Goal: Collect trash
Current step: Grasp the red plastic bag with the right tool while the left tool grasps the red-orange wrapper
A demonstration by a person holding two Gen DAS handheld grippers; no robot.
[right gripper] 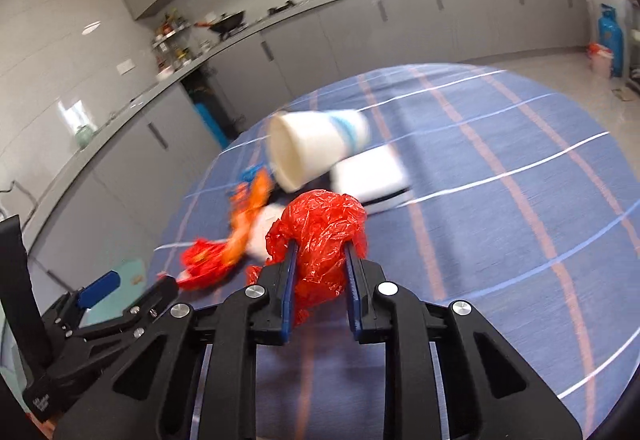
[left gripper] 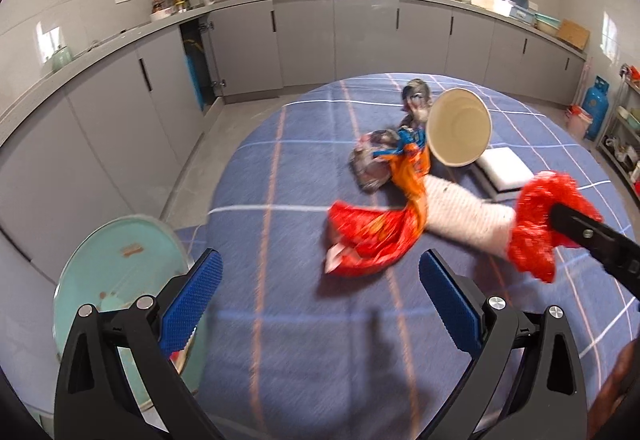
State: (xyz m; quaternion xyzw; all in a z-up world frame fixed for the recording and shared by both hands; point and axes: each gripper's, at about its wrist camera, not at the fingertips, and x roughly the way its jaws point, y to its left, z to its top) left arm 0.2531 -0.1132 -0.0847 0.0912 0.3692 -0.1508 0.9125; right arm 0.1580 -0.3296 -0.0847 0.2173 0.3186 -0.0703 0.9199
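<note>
My right gripper (right gripper: 320,264) is shut on a crumpled red plastic bag (right gripper: 320,236), held above the blue checked tablecloth (right gripper: 500,240); the bag also shows in the left wrist view (left gripper: 544,220). My left gripper (left gripper: 320,280) is open and empty, above the cloth. Ahead lie a red and orange snack wrapper (left gripper: 376,232), a white paper cup (left gripper: 460,128) on its side, a white towel-like roll (left gripper: 464,216), a dark crumpled wrapper (left gripper: 372,160) and a white sponge block (left gripper: 504,168).
A mint-green bin (left gripper: 116,272) stands by the table's left edge, beside my left gripper. Grey kitchen cabinets (left gripper: 304,40) and a counter run behind. A blue gas cylinder (left gripper: 596,108) stands at the far right.
</note>
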